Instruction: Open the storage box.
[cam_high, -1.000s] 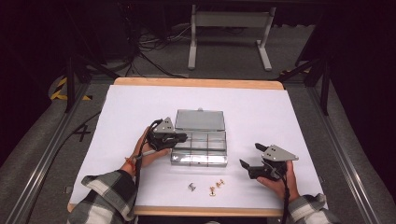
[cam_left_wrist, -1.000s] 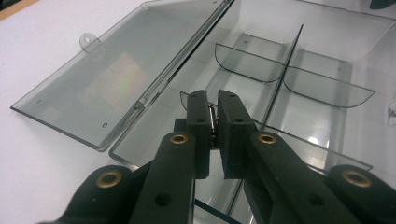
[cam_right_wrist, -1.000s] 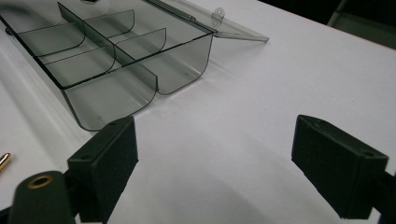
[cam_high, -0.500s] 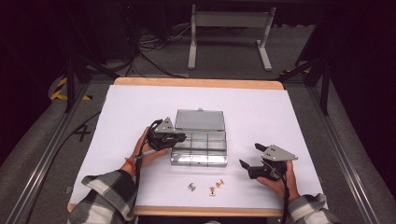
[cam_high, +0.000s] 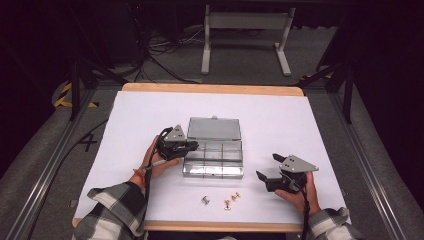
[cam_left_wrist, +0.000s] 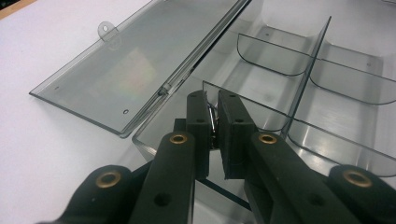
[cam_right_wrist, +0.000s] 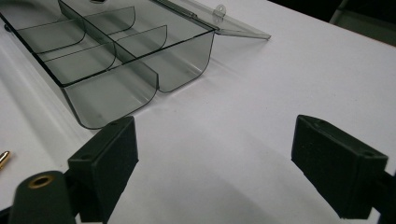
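**Small metal part pinched over the open box**

The left tongs (cam_left_wrist: 212, 123) clamp a small metal part (cam_left_wrist: 212, 122) above the clear box (cam_high: 214, 157), a detail the high view hides. The right tongs (cam_high: 268, 169) gape empty at the box's 4 o'clock; three loose parts (cam_high: 220, 199) lie on the bench (cam_high: 280, 120).

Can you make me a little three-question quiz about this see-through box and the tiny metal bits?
1. True or false: the lid of the clear box lies open behind it.
2. How many small metal parts lie loose on the white table in front of the box?
3. Which gripper pinches a small metal piece over the box? A) left gripper B) right gripper C) both

Key
1. True: it lies flat on the table.
2. Three.
3. A: its jaws are nearly closed on the piece, while the right gripper's jaws stand wide apart with nothing between them.
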